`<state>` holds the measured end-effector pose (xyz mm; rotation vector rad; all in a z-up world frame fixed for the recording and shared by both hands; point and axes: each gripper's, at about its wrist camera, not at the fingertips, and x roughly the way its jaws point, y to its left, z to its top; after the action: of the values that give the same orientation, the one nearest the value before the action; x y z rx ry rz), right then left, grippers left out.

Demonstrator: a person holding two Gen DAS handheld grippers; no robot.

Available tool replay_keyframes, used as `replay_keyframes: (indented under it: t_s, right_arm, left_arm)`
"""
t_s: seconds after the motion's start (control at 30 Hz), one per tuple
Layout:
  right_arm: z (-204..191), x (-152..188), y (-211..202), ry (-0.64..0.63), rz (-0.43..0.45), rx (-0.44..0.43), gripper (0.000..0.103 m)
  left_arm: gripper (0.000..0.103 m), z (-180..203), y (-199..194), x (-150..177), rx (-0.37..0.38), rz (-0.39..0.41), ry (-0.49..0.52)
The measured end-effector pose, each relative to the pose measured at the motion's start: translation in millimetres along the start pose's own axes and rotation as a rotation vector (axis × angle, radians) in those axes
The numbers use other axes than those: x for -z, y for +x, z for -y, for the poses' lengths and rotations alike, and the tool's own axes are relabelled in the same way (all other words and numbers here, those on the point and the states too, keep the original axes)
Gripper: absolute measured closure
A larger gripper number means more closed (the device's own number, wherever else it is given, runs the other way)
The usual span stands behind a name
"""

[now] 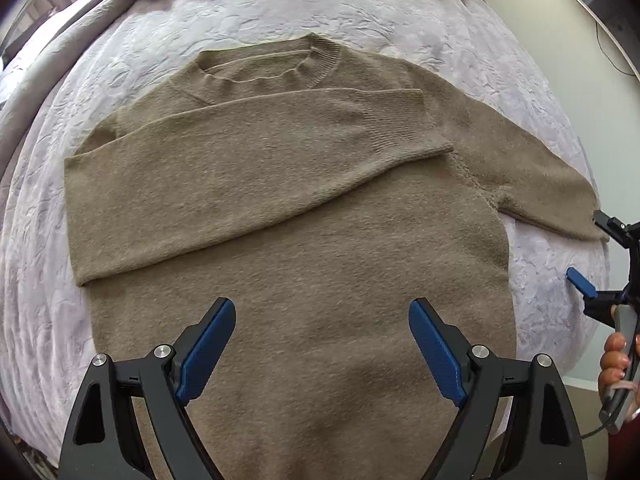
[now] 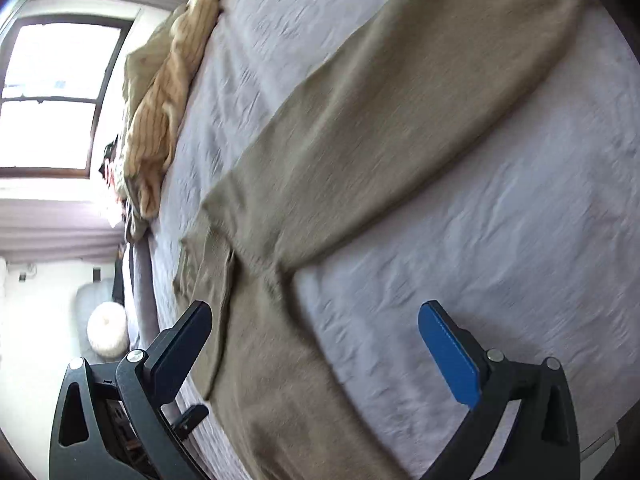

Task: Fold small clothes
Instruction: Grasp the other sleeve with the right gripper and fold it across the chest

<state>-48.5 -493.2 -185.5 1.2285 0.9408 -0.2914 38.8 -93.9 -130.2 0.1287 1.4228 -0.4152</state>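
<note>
Tools both gape empty: left tool point(image 1: 322, 344) over sweater point(image 1: 280, 208), right tool point(image 2: 316, 344) near its sleeve point(image 2: 400, 128).

no readable text, labels or numbers

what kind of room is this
Most likely a bedroom. A tan sweater lies spread on a wide bed with a pale quilted bedspread, more clothes are heaped at its far edge, and a window sits beside it.
</note>
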Motion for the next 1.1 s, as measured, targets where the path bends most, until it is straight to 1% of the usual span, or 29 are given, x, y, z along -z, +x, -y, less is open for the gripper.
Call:
replay_keyframes:
  t_s: [0.07, 0.17, 0.27, 0.33, 0.37, 0.43, 0.47, 0.5, 0.57, 0.63, 0.73, 0.8, 0.97, 1.1]
  right_arm:
    - [21.9, -27.1, -14.6, 0.07, 0.078, 0.007, 0.0]
    - [47.1, -55.9, -30.6, 0.159, 0.162, -0.023, 0.0]
    - [63.6, -78.1, -39.5, 0.226, 0.215, -0.067, 0.0]
    - [67.3, -85.3, -41.5, 0.251, 0.244, -0.091, 0.0]
    - [70.4, -90.3, -42.8, 0.269, 0.258, -0.114, 0.002]
    - [73.4, -95.5, -43.7, 0.303, 0.26, -0.166, 0.019]
    - [75.9, -97.7, -41.5, 0.324, 0.25, -0.198, 0.043]
    - [80.4, -100.2, -38.9, 0.344, 0.235, -0.231, 0.07]
    - [83.5, -100.6, -34.4, 0.371, 0.217, -0.311, 0.094]
    - [74.2, -98.0, -33.3, 0.354, 0.221, -0.359, 0.094]
    - [43.6, -99.0, -29.6, 0.267, 0.191, -0.444, 0.094]
    - [9.7, -100.3, -24.7, 0.17, 0.152, -0.48, 0.094]
    - [-92.6, -91.2, 0.4, -0.088, 0.032, -0.523, 0.094]
    - [-179.4, -58.0, 39.5, -0.314, -0.088, -0.52, 0.094]
  left_arm:
    - [0.015, 14.1, 5.9, -7.2, 0.003, -0.007, 0.016]
    - [0.015, 32.8, 12.3, -16.5, 0.012, -0.013, 0.036]
    - [0.015, 48.2, 16.3, -23.0, 0.019, -0.022, 0.055]
    - [0.015, 54.6, 19.9, -25.5, 0.021, -0.025, 0.062]
    - [0.015, 56.8, 22.3, -27.2, 0.022, -0.027, 0.063]
    - [0.015, 59.5, 24.7, -29.1, 0.024, -0.03, 0.061]
    - [0.015, 59.6, 25.6, -29.7, 0.026, -0.031, 0.059]
    - [0.015, 60.0, 26.2, -30.1, 0.026, -0.031, 0.055]
    - [0.015, 59.1, 27.6, -30.6, 0.026, -0.031, 0.047]
    - [0.015, 55.1, 26.6, -30.5, 0.026, -0.026, 0.037]
    - [0.015, 44.4, 23.2, -29.1, 0.027, -0.012, 0.012]
    - [0.015, 34.8, 21.1, -27.3, 0.022, -0.003, -0.007]
    - [0.015, 1.0, 14.7, -20.3, 0.004, 0.016, -0.08]
    - [0.015, -33.6, 7.8, -8.6, -0.014, 0.04, -0.162]
